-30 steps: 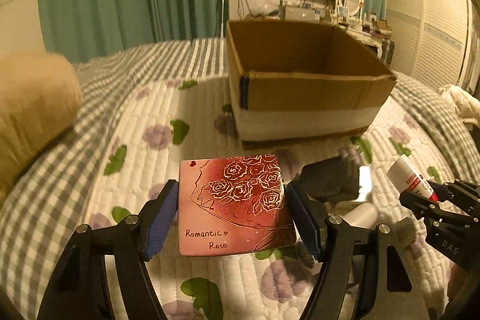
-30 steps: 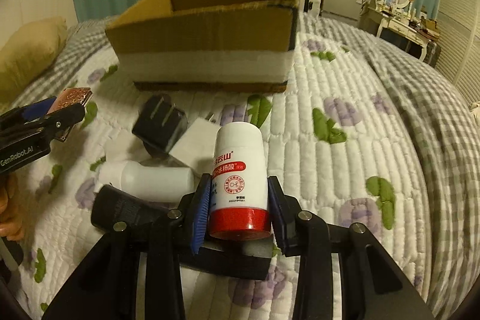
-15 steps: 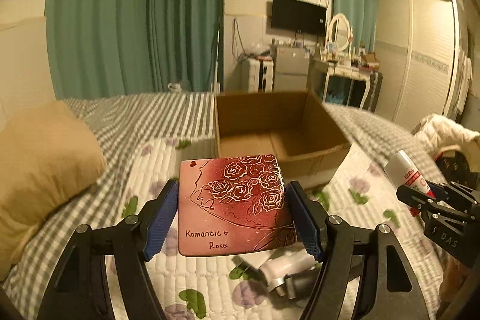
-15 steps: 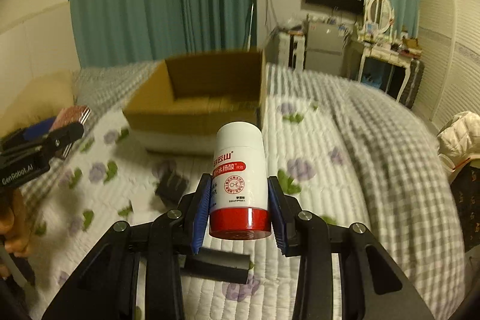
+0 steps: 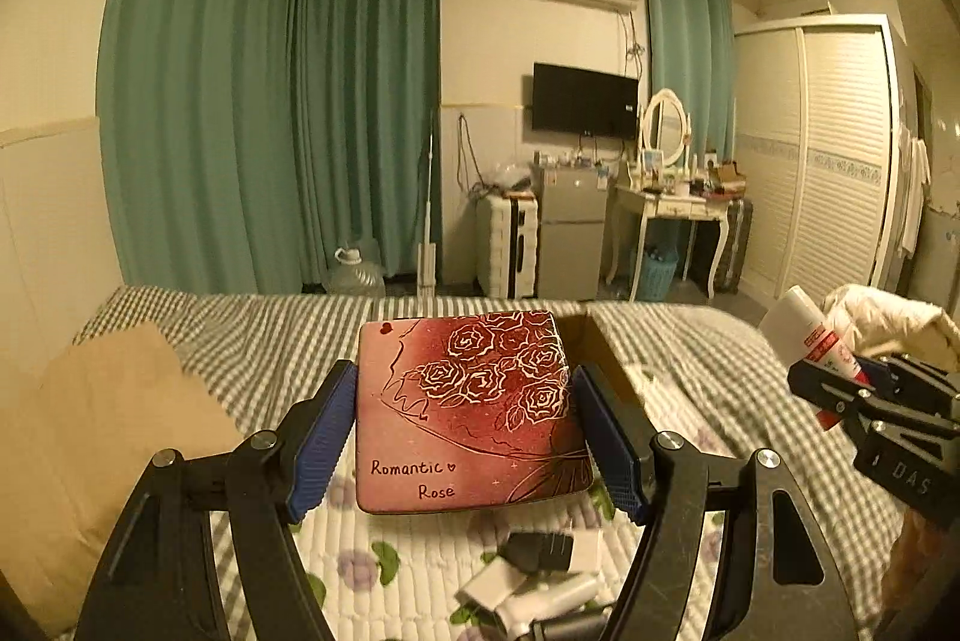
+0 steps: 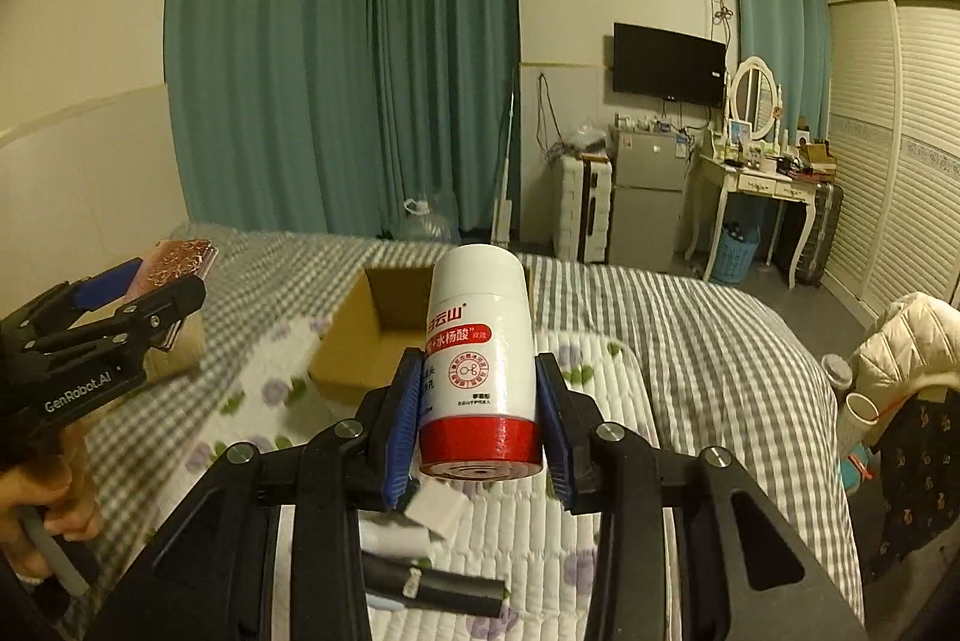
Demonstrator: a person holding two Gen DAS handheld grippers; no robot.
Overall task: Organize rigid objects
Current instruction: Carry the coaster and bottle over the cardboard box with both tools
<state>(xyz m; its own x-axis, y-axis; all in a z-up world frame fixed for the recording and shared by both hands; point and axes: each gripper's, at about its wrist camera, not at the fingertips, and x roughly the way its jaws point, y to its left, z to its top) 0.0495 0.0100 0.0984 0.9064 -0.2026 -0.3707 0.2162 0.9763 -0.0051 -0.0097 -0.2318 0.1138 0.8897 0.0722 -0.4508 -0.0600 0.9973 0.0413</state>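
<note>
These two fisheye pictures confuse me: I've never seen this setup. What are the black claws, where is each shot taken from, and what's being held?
There is no robot here. A person carries a hand-held two-finger gripper in each hand, and each gripper has a camera looking forward along its fingers.

The left wrist view shows the left gripper clamped on a flat red tin printed "Romantic Rose". The right wrist view shows the right gripper clamped on a white bottle with a red end. Each gripper also appears at the edge of the other's picture.

Below them is a bed with a flowered quilt. An open cardboard box sits on it, and a few small white and black items lie loose, too blurred to identify.
</note>
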